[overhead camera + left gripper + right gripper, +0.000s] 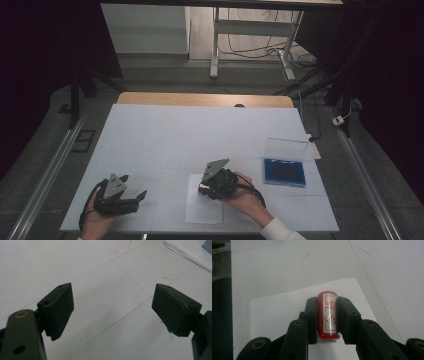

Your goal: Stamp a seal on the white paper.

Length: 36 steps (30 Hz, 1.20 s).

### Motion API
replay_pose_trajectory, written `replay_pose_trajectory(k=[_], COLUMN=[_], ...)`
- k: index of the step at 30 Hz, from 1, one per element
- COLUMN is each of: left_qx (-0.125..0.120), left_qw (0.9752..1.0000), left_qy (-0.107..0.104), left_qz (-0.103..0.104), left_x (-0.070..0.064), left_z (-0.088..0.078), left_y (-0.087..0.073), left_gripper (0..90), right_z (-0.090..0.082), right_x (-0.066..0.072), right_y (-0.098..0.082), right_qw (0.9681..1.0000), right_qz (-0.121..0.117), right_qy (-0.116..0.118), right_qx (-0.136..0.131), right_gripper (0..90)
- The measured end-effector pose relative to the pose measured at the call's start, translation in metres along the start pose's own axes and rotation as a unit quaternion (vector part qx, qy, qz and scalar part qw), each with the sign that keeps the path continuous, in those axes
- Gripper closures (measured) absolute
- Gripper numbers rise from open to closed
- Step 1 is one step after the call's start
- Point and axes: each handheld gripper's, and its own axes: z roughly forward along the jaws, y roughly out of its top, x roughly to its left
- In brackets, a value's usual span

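Note:
My right gripper point(327, 316) is shut on a small red stamp point(327, 315) with a white label of red characters. It holds the stamp over a white sheet of paper point(284, 307). From above, the right gripper point(204, 188) sits at the top edge of that paper point(202, 210), near the table's front. My left gripper point(135, 187) rests at the front left with its jaws wide apart. Nothing but bare table point(110, 297) lies between the left gripper point(112, 308) pads.
A blue ink pad point(284, 171) with its clear lid point(287, 148) raised lies to the right of my right hand. The white table point(200, 135) stretches away behind both grippers. A stack of paper edges point(186, 255) shows at the far right of the left gripper view.

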Motion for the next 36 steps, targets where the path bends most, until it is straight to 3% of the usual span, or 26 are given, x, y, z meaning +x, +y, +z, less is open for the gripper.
replay_pose_trajectory(k=[7,24,36], left_qx=[0.001,0.003,0.004], left_qw=[1.0,1.0,1.0], left_qy=[0.001,0.003,0.003], left_qz=[0.001,0.0,-0.001], left_x=[-0.0003,-0.0021,-0.0028], left_z=[0.0,0.0003,0.0005], left_y=[0.0,0.0005,0.0002], left_gripper=[17.9,17.9,17.8], right_z=[0.0001,0.0031,0.0046], right_x=[-0.0009,0.0031,0.0019], right_y=[-0.0006,0.0018,-0.003], right_qw=[1.0,0.9997,1.0], right_qz=[0.007,-0.011,-0.001], right_qy=[0.001,-0.01,-0.005], right_qx=[0.0,0.02,0.006], right_gripper=[70.0,70.5,70.8])
